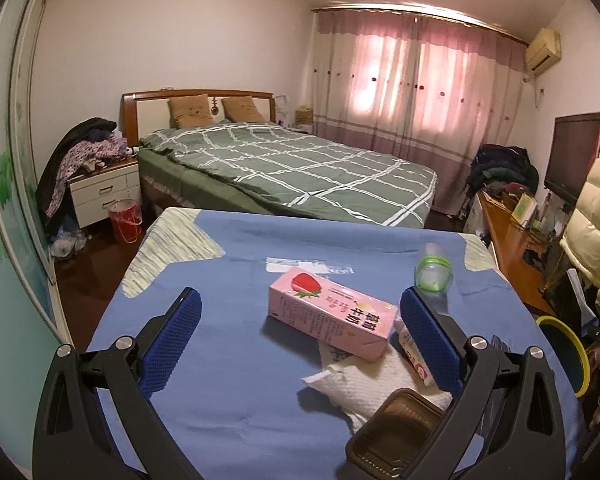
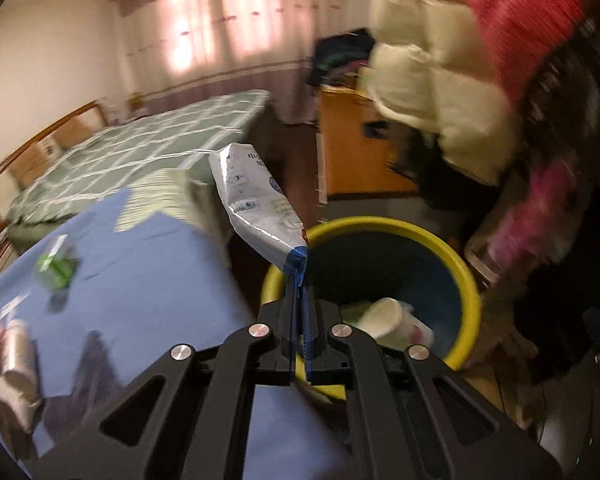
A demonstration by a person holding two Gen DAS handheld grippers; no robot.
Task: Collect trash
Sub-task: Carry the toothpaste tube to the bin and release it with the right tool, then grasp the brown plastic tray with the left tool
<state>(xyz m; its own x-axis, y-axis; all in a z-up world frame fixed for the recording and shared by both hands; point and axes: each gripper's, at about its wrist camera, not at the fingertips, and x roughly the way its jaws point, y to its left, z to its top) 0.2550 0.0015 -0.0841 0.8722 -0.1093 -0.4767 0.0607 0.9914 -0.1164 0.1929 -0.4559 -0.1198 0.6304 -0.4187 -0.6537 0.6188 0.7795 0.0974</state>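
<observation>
My left gripper [image 1: 300,312] is open above the blue table [image 1: 220,380]. A pink strawberry milk carton [image 1: 332,316] lies between its fingers. A crumpled white tissue [image 1: 364,388], a small white bottle [image 1: 414,354], a dark plastic tray [image 1: 396,432] and a green-capped clear bottle [image 1: 434,274] lie near it. My right gripper [image 2: 299,276] is shut on a white and blue pouch [image 2: 256,204], held over the left rim of the yellow-rimmed bin [image 2: 468,280]. The bin holds a white cup [image 2: 382,318] and other trash.
A bed with a green checked cover [image 1: 292,168] stands beyond the table. A red bucket [image 1: 125,220] sits by the nightstand [image 1: 104,192]. A wooden desk [image 1: 512,248] and hanging coats [image 1: 596,216] are on the right, close to the bin [image 1: 580,360].
</observation>
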